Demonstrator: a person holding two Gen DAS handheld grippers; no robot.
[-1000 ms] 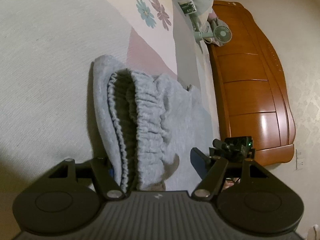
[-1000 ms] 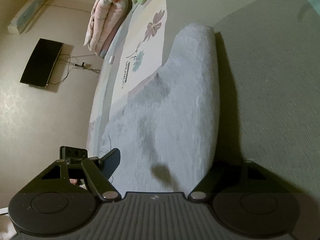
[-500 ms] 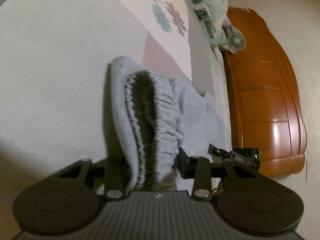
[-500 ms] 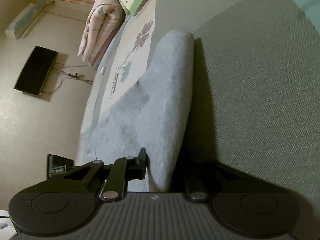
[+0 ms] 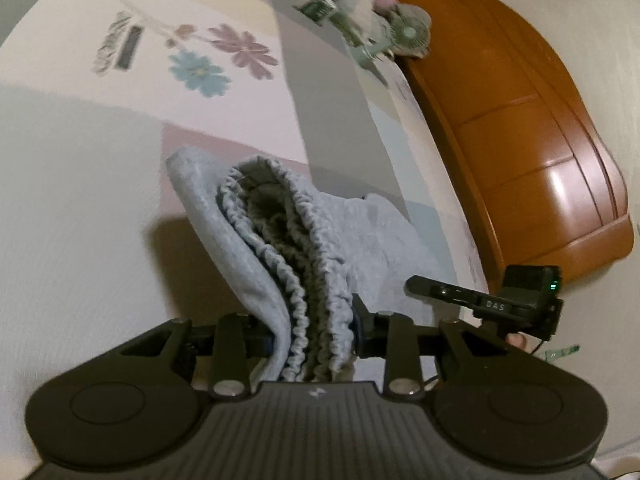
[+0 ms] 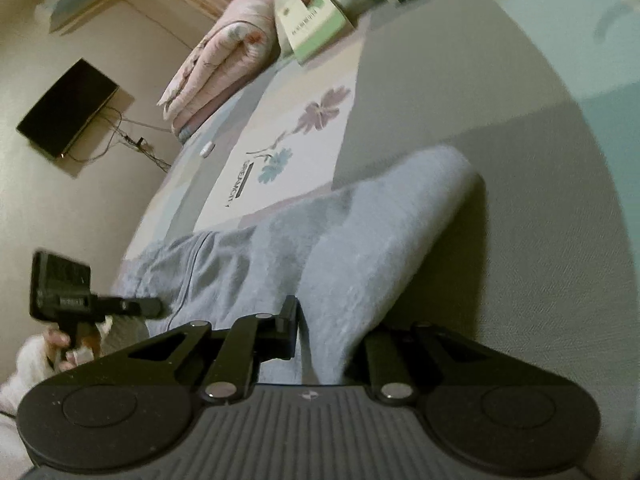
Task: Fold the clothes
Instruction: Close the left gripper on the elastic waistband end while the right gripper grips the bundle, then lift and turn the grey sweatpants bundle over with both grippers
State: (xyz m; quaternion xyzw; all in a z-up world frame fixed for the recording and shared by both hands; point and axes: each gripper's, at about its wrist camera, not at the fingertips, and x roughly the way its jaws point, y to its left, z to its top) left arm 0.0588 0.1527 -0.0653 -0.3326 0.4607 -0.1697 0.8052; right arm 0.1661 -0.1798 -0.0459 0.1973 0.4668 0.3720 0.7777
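Fabric of the grey fleece trousers (image 5: 276, 248) is gripped at two places, its far part lying on the bed (image 5: 80, 208). The gathered waistband (image 5: 304, 264) is clamped in the left gripper (image 5: 314, 334), its fingers closing on the thick bunch; a plain edge is pinched in the right gripper (image 6: 332, 340), fingers likewise closing. Such paired holds probably serve a fold. Nearby, a folded quilt (image 6: 224, 64), a fan (image 5: 408, 36) and a wooden footboard (image 5: 540, 152) are seen, well apart; nothing obstructs.
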